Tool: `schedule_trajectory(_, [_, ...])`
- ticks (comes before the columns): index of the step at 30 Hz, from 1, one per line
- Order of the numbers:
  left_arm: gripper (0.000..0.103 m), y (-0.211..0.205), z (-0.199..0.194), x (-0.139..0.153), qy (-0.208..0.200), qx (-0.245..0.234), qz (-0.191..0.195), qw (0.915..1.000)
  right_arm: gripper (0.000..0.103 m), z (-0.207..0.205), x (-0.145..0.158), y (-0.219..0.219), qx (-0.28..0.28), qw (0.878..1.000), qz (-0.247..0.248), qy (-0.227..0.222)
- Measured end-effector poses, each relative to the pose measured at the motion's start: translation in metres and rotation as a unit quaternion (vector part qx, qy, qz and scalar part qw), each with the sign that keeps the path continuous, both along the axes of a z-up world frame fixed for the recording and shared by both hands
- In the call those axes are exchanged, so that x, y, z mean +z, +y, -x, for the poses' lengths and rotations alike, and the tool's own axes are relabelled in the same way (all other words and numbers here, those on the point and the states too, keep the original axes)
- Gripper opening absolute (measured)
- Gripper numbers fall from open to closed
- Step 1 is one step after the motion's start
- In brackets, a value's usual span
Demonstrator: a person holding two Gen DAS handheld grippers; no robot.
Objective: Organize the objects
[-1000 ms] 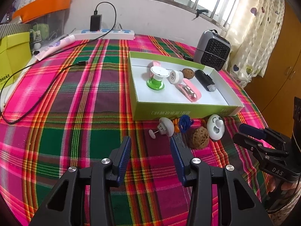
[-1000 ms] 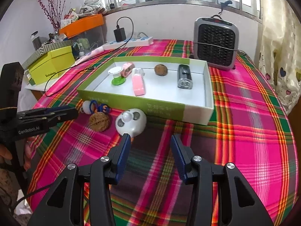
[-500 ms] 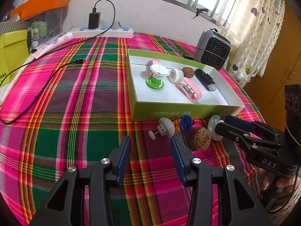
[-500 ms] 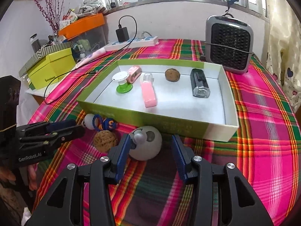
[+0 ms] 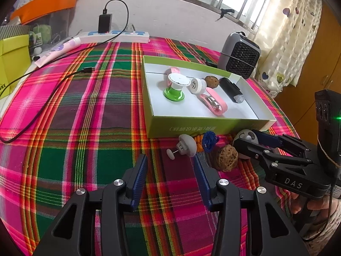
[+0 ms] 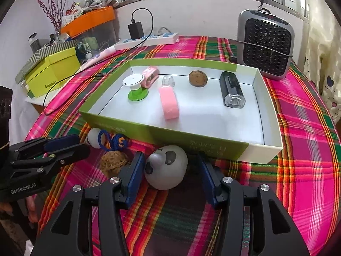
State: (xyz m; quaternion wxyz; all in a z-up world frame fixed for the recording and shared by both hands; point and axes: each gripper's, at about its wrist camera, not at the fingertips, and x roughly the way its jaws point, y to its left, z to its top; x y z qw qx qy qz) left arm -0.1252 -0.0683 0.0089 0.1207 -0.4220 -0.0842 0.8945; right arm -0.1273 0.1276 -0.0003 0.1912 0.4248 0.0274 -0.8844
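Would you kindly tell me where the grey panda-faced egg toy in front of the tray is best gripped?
Grip the panda egg across its rounded flanks, from the near side; the right tool already straddles it, jaws opening. It lies tilted against the tray, blocking the far side.

A table (image 6: 298,128) under a pink and green plaid cloth carries a green tray (image 6: 149,131). Just in front of the tray lie a grey egg-shaped toy (image 6: 166,168), a walnut (image 6: 114,163), a blue cord (image 6: 113,141) and a white knob (image 5: 186,146). Behind the tray stand a small heater (image 6: 266,44) and a power strip (image 6: 149,40).
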Motion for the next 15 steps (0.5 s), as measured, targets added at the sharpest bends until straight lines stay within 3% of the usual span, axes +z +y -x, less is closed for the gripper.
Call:
schedule_trajectory(6, [0.043, 0.0016, 0.0016, 0.0002, 0.000, -0.005, -0.006, 1.0000, 0.051, -0.0006, 0.0000, 0.0018, -0.003, 1.000, -0.002, 0.001])
schedule_trajectory(9, [0.044, 0.0031, 0.0021, 0.0001, 0.002, -0.010, -0.011, 0.9999, 0.044, -0.0018, 0.0004, 0.0024, -0.005, 1.000, -0.002, 0.003])
schedule_trajectory(15, [0.045, 0.0060, 0.0053, 0.0020, 0.006, -0.015, -0.010, 0.9998, 0.042, -0.0016, 0.0008, 0.0029, -0.006, 1.000, 0.001, 0.004])
